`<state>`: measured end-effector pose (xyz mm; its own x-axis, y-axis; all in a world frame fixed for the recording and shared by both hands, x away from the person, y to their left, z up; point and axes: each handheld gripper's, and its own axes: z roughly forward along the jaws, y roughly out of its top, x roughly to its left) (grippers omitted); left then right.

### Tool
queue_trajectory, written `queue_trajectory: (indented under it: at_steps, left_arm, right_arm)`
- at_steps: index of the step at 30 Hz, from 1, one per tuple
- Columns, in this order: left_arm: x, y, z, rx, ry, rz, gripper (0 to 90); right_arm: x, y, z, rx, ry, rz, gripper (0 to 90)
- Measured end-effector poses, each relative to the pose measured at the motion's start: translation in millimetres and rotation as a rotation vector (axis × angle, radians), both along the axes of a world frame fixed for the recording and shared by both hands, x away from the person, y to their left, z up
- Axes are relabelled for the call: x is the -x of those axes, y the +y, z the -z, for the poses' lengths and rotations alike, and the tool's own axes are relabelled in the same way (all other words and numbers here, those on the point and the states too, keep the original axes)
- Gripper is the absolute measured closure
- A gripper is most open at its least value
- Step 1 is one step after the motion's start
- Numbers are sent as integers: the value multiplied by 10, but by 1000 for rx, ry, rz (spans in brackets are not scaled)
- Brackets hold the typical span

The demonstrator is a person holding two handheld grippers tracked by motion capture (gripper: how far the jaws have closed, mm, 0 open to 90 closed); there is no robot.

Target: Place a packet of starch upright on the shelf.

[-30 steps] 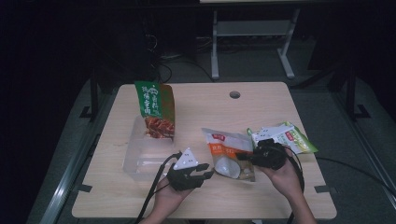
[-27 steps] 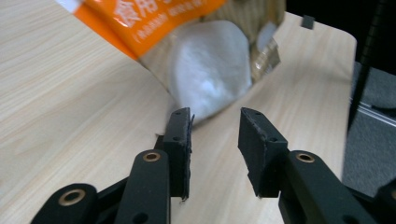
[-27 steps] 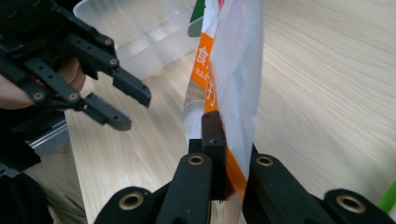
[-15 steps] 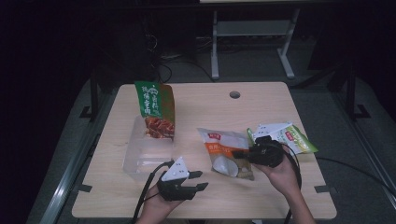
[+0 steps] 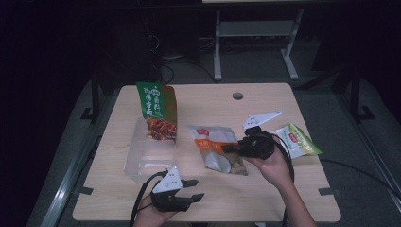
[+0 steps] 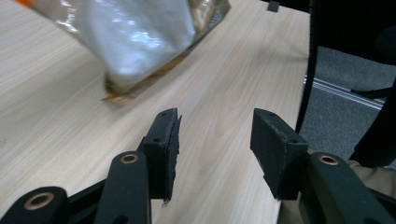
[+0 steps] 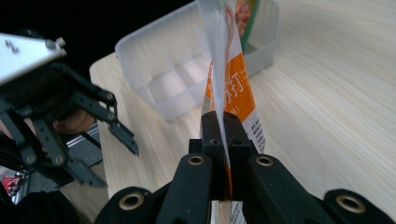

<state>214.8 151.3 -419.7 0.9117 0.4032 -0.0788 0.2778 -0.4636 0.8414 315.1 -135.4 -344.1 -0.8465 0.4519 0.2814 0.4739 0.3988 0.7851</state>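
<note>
right tongs (image 5: 232,148) clamped on edge of the orange-and-white foil snack pouch (image 5: 215,149), now tilted up off the light wooden counter (image 5: 265,113) w/ its lower end near the surface. left tongs (image 5: 195,189), beside the pouch a sec ago, have pulled back to the near counter edge, open & empty. clear plastic compartment box (image 5: 150,153) holds a green-and-red upright bag (image 5: 157,111); green-white packet (image 5: 298,139) lies at right. judged: one-hand carry toward box.
</note>
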Motion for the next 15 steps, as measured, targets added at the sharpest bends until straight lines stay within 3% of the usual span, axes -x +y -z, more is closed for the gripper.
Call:
queue_trajectory:
  at_steps: [4,15]
  left_arm:
    - [36,-10,-16,-8,-23,23,504]
    - [81,-66,18,-28,-24,61,471]
  right_arm:
    - [-39,90,-73,-17,11,-12,900]
    - [-178,382,-303,-25,0,-64,900]
